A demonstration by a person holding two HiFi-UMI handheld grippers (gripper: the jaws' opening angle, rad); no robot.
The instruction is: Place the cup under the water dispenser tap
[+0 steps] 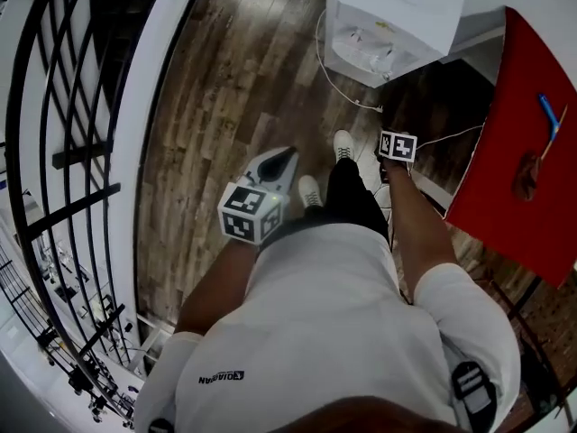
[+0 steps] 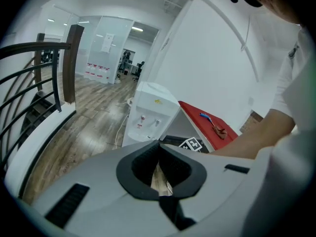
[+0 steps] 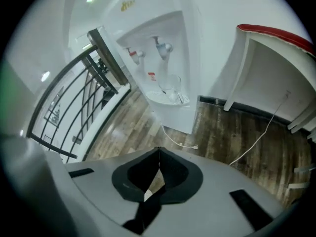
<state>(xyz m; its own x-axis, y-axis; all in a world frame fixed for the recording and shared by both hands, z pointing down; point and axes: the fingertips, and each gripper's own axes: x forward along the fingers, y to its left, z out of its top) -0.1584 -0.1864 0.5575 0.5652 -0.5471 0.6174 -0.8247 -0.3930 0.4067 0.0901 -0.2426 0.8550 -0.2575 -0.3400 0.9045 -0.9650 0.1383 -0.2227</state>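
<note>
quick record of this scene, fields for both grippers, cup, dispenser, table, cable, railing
left gripper: jaws together, nothing between them
right gripper: jaws together, nothing between them
cup: clear, standing in the dispenser's bay below the taps
dispenser: white, on the wood floor beside the table
table: red top, small blue and brown things on it
cable: white, loose on the floor by the dispenser
railing: black, at the person's left
</note>
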